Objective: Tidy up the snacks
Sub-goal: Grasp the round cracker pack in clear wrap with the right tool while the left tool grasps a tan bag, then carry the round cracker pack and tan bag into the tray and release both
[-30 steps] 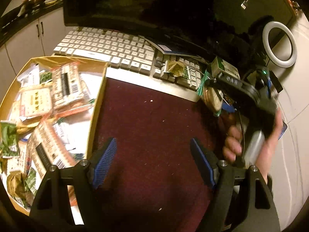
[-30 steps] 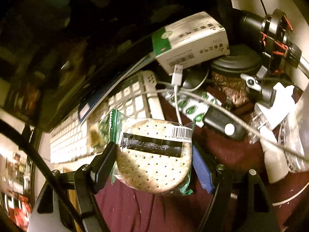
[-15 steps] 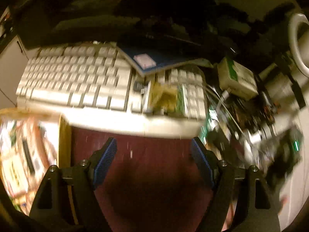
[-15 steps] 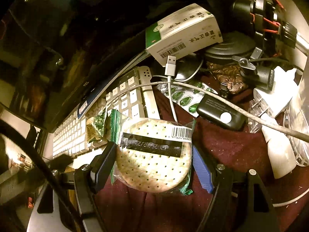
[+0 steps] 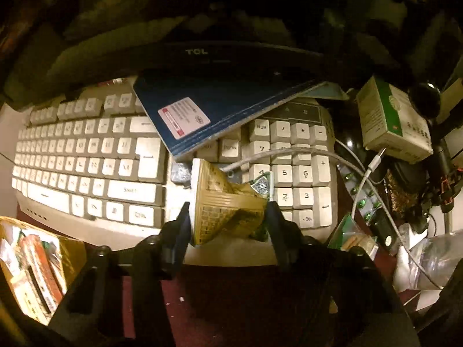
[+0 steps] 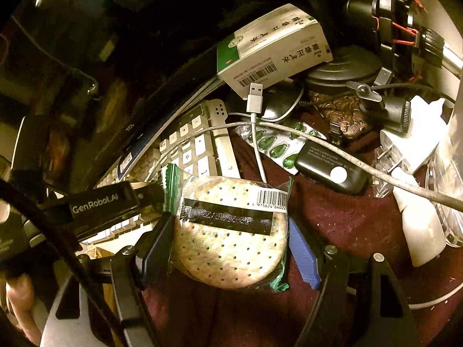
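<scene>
We are seeing: cracker packet (image 6: 228,234) showing pale dotted biscuit, black band, green edges | wafer packet (image 5: 228,205) showing tan grid | keyboard (image 5: 86,159) showing off-white | notebook (image 5: 214,110) showing blue

I see the cracker packet (image 6: 228,231) wrapped in clear glossy film, and my left gripper (image 5: 228,219) pinching a crinkled, shiny foil-like snack wrapper (image 5: 228,205). The keyboard (image 5: 86,156) looks like matt, grubby plastic. The desk (image 6: 347,219) wears a dull maroon cloth, speckled with crumbs. The medicine box (image 6: 275,49) is smooth printed card.
</scene>
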Available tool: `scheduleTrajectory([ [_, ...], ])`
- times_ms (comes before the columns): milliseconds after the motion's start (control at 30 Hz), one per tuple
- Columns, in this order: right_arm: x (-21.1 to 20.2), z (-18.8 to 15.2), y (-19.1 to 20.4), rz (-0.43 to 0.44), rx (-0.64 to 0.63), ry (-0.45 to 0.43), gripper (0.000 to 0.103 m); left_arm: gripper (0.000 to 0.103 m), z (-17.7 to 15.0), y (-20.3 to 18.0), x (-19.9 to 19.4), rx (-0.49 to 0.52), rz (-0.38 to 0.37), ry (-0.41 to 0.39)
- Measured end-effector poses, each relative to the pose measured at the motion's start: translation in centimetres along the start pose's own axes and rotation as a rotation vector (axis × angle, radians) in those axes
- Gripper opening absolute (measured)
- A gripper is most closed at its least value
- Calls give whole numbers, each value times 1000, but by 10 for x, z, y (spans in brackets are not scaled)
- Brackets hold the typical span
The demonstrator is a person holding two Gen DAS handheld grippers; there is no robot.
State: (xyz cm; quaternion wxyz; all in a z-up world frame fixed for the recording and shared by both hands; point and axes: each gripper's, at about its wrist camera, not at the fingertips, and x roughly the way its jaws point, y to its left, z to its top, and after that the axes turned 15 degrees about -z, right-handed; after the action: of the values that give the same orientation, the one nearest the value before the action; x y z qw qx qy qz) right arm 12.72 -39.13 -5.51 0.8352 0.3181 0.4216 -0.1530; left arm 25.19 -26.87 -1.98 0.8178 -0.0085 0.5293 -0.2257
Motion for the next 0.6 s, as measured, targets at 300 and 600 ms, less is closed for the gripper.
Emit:
scheduleTrajectory([
  [300,-14,-4,7,32,-44,-60,76,38,-32,19,-45,-35,-67,-33],
  [600,-21,-26,42,216,-228,-30,76,38,-105,74,-138,-156,-191,-136],
])
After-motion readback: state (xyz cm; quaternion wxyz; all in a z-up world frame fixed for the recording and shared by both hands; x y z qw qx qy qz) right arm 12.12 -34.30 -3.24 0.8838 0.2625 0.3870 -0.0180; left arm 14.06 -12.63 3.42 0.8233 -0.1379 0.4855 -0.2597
